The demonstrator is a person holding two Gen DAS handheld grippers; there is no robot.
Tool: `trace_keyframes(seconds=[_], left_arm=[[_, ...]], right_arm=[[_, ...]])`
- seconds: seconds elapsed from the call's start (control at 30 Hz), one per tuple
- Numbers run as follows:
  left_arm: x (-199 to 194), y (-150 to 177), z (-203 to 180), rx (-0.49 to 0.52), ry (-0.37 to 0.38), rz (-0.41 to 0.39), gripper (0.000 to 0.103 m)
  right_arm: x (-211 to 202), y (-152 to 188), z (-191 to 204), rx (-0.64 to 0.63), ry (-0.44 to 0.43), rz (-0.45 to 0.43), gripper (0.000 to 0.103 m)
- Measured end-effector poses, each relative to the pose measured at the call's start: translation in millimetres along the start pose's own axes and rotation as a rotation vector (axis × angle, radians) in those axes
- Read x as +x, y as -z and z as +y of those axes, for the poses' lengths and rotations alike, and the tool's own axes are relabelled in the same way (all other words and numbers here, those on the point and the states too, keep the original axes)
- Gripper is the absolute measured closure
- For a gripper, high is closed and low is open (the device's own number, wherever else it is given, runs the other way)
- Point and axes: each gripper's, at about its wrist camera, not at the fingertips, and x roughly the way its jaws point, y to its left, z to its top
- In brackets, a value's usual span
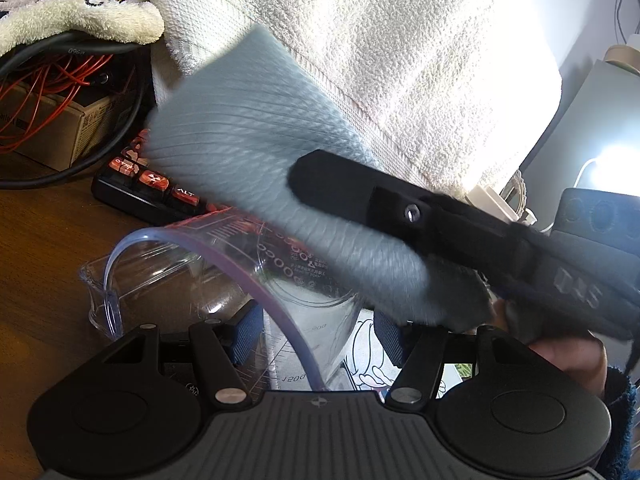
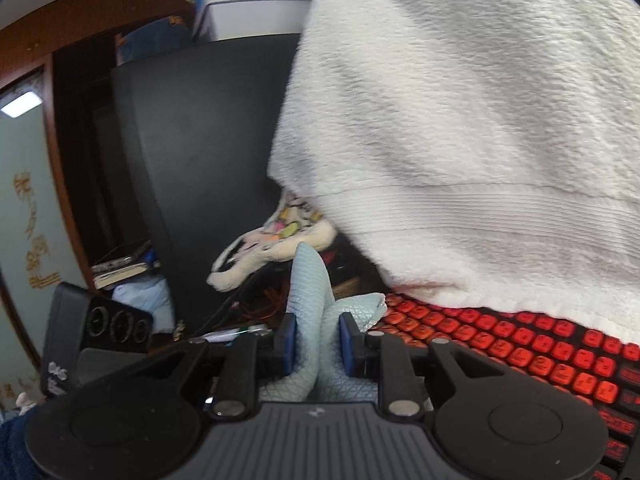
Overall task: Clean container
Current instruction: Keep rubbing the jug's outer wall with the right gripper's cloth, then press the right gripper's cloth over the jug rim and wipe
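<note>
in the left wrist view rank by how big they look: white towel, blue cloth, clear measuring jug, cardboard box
1. white towel
2. blue cloth, though nearness inflates it
3. clear measuring jug
4. cardboard box, partly hidden

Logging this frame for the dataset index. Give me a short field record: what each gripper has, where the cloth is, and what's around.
left gripper: shut on the rim wall of the clear measuring cup, one finger inside, one outside
right gripper: shut on the light blue cloth
cloth position: in the left wrist view it hangs over the cup's mouth; contact with the inside cannot be told (motion blur)
cup: tilted, printed scale visible
background: red-lit keyboard, white towel
surface: wooden desk
</note>
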Motion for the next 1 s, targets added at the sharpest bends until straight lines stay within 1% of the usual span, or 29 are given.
trace_keyframes(seconds=[0.1,0.2,0.33,0.57,0.67,0.93,1.0], left_arm=[[-0.4,0.1,0.0,0.0,0.0,0.0,0.042],[-0.3,0.0,0.1,0.0,0.0,0.0,0.042],[-0.1,0.0,-0.3,0.0,0.0,0.001,0.042],[0.3,0.1,-0.2,0.0,0.0,0.0,0.042],[0.1,0.4,0.0,0.0,0.0,0.0,0.042],[-0.2,0.1,0.8,0.0,0.001,0.0,0.042],[0.0,0.0,0.7,0.001,0.0,0.001,0.042]], right_arm=[[3.4,0.8,11.0,-0.041,-0.042,0.012,0.082],[3.1,0.7,14.7,-0.059,-0.047,0.014,0.082],[-0.1,-0.3,4.4,-0.017,-0.024,0.008,0.082],[-6.9,-0.8,-19.4,0.072,0.057,-0.025,0.082],[-5.4,-0.7,-16.6,0.063,0.068,-0.025,0.081],[3.5,0.6,6.1,-0.008,-0.037,0.006,0.081],[4.4,0.9,10.6,-0.023,-0.05,0.01,0.081]])
